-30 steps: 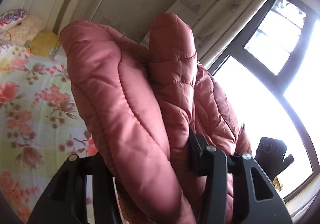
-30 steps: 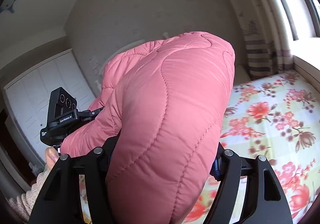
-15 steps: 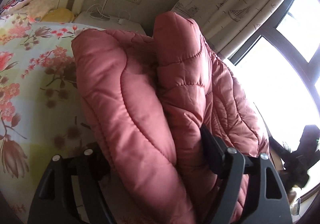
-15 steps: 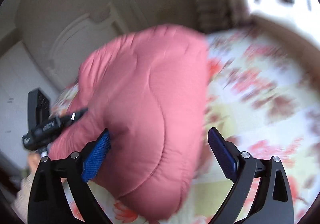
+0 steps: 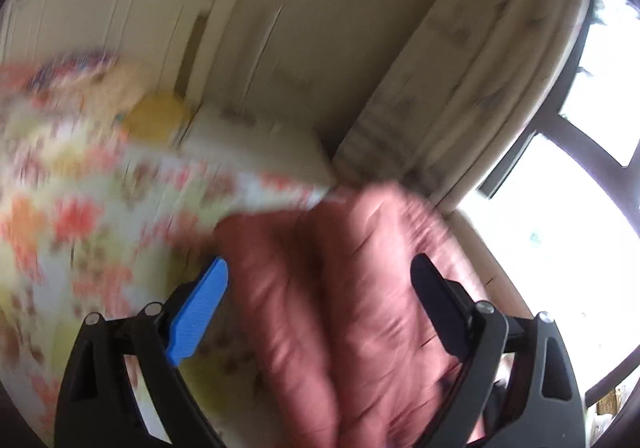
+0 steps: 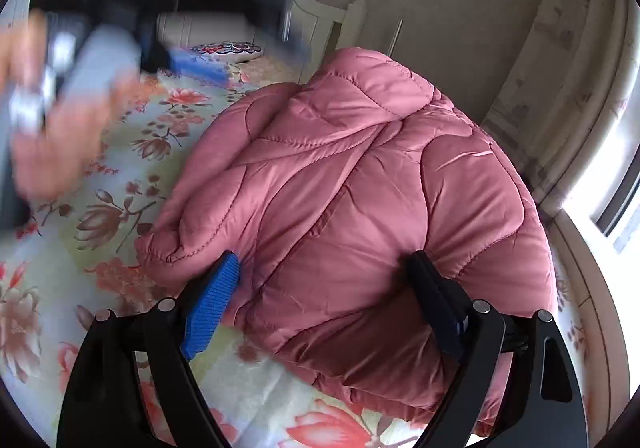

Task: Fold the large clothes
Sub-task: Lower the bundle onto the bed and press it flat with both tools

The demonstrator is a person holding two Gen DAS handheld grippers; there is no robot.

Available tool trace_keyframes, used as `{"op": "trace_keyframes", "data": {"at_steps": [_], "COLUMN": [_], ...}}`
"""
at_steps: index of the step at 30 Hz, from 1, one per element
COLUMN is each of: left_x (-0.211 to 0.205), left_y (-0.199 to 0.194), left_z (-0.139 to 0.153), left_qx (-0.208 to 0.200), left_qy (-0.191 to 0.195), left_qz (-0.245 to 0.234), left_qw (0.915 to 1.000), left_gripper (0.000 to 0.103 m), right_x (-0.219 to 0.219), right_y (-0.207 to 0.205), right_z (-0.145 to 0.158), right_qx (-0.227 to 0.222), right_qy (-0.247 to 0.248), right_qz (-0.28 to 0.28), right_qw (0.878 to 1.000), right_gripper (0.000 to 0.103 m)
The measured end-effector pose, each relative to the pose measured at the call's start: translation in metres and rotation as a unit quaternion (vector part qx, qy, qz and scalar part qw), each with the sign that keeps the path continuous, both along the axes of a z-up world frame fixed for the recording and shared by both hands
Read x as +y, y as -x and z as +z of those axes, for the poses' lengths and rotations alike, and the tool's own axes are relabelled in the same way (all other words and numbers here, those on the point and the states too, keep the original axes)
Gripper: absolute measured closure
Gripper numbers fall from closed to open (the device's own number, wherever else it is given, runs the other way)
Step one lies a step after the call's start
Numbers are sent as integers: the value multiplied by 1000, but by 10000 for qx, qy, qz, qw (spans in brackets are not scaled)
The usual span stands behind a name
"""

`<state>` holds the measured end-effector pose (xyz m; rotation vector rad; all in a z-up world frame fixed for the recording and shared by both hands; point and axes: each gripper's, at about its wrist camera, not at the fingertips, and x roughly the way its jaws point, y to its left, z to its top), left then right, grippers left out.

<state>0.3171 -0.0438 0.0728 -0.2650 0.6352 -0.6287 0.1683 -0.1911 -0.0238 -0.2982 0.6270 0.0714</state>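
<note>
A pink quilted puffer jacket (image 6: 352, 184) lies folded in a thick bundle on the floral bedsheet (image 6: 80, 232). My right gripper (image 6: 324, 288) is open, its blue-padded fingers (image 6: 210, 308) straddling the near edge of the bundle without pinching it. The left wrist view is motion-blurred. There my left gripper (image 5: 320, 292) is open, its jaws wide apart, with the jacket (image 5: 344, 308) lying between and below them. My left gripper and the hand holding it (image 6: 60, 120) show blurred at the upper left of the right wrist view, above the bed.
A white headboard (image 6: 320, 16) and a patterned pillow (image 6: 228, 48) stand at the bed's far end. A curtain (image 6: 560, 60) and a bright window (image 5: 560, 208) are to the right. A yellow cushion (image 5: 156, 116) lies by the wall.
Both grippers have opened and let go of the jacket, which has dropped onto the bed as a folded bundle. The left gripper is swinging up and away fast.
</note>
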Motion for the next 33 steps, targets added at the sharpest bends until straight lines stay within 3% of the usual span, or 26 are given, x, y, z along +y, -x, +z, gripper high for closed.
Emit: {"op": "trace_keyframes", "data": {"at_steps": [4, 8, 10, 13, 14, 16, 18, 22, 24, 26, 29, 31, 33], "left_x": [-66, -143, -163, -169, -164, -148, -137, -136, -136, -135, -137, -136, -138], "left_y": [1, -3, -21, -75, -91, -116, -126, -125, -122, -122, -122, -121, -121], "left_z": [35, 28, 14, -32, -53, -87, -94, -96, -95, -95, -95, -95, -91], "left_qx": [-438, -819, -673, 3, 304, 1027, 1275, 1164, 1109, 1107, 1096, 1077, 1050], "left_qy": [-550, -1590, -1889, -2201, -2252, -1781, -1473, -1558, -1597, -1579, -1564, -1585, -1558], "left_qz": [-711, -1077, -1028, -516, -414, -515, -578, -571, -555, -557, -552, -544, -576], "left_qw": [9950, 9780, 9743, 9741, 9730, 9773, 9791, 9792, 9793, 9797, 9800, 9800, 9805], "left_gripper": [11, 11, 11, 11, 5, 2, 2, 2, 2, 2, 2, 2, 2], "right_x": [-3, -1, -3, -3, -4, -4, 1, -7, -19, -47, -92, -113, -120], "right_y": [-12, -10, -11, -10, -9, -7, -7, -8, -4, 1, 1, -7, -25], "right_z": [-2, 0, -6, -8, -8, -9, -11, 1, 21, 53, 83, 77, 42], "right_qx": [74, 48, 48, 53, 48, 33, 25, 283, 312, -66, -610, -558, 74], "right_qy": [64, 52, 75, 88, 89, 97, 243, 6, -375, -945, -1350, -1325, -1186], "right_qz": [-10, -10, -6, 17, 27, 81, 137, 424, 658, 595, -39, -503, -702], "right_qw": [10000, 10000, 10000, 9999, 9999, 9999, 9996, 9987, 9966, 9937, 9890, 9883, 9904], "right_gripper": [18, 17, 17, 17, 17, 16, 16, 17, 26, 26, 28, 29, 27]}}
